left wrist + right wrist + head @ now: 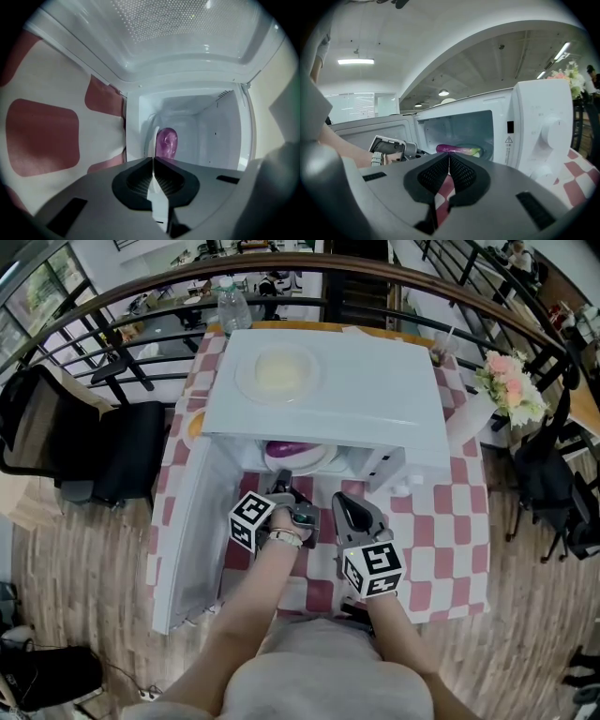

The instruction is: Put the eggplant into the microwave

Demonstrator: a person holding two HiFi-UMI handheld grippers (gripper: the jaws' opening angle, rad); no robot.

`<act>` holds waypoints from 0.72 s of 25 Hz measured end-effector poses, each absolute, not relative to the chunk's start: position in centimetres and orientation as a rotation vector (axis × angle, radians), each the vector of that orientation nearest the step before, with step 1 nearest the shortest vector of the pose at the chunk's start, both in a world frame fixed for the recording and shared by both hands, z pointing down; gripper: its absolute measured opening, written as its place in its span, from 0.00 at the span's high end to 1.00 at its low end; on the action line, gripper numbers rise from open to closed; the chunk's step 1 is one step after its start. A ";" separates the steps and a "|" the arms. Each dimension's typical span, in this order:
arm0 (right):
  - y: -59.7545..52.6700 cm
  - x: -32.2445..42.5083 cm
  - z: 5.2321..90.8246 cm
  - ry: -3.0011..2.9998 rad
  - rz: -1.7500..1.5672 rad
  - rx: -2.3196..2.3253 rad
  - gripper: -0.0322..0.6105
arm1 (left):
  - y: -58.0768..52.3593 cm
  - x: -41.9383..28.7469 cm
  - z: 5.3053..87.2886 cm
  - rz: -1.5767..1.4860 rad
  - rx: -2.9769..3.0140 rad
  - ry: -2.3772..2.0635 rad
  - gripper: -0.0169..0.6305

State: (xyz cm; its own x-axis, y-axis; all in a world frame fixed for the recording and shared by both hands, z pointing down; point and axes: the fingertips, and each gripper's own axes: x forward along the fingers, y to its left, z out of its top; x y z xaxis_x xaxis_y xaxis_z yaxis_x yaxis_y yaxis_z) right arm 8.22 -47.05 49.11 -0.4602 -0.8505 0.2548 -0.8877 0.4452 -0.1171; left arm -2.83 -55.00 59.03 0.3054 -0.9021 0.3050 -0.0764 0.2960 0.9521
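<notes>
The purple eggplant (289, 450) lies on a white plate inside the open white microwave (323, 413). Seen from the left gripper view, the eggplant (166, 142) sits deep in the cavity, just beyond the jaw tips. My left gripper (282, 487) is at the microwave's opening, shut, with nothing between its jaws. My right gripper (344, 502) hangs in front of the opening, a little to the right, also shut and empty. The right gripper view shows the eggplant (457, 149) with its green end to the right, and the left gripper (389, 146) apart from it on the left.
The microwave door (183, 531) stands swung out to the left, over the red-and-white checked table (441, 540). A white plate (277, 371) rests on top of the microwave. A water bottle (232, 307) and flowers (511, 385) stand behind. A black chair (103, 446) is at left.
</notes>
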 end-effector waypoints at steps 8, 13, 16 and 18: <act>-47.2 8.1 49.4 -2.535 0.367 1.528 0.91 | -56.1 -2.7 59.5 -0.688 1.083 -1.177 0.95; -47.3 8.3 49.6 -2.534 0.387 1.532 0.91 | -56.6 -2.5 59.5 -0.686 1.060 -1.186 0.95; -47.2 8.3 49.7 -2.535 0.397 1.530 0.91 | -57.1 -2.5 59.5 -0.670 1.071 -1.198 0.95; -47.2 8.4 49.8 -2.533 0.400 1.529 0.91 | -57.3 -2.6 59.5 -0.663 1.071 -1.207 0.95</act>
State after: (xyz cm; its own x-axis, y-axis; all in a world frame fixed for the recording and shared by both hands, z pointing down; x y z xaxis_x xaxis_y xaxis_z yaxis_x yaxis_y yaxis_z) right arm 8.38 -47.21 49.79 -0.4665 -0.8430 0.2679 -0.8845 0.4429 -0.1465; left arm -2.55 -57.31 59.47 0.2688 -0.8726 0.4078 -0.1241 0.3885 0.9131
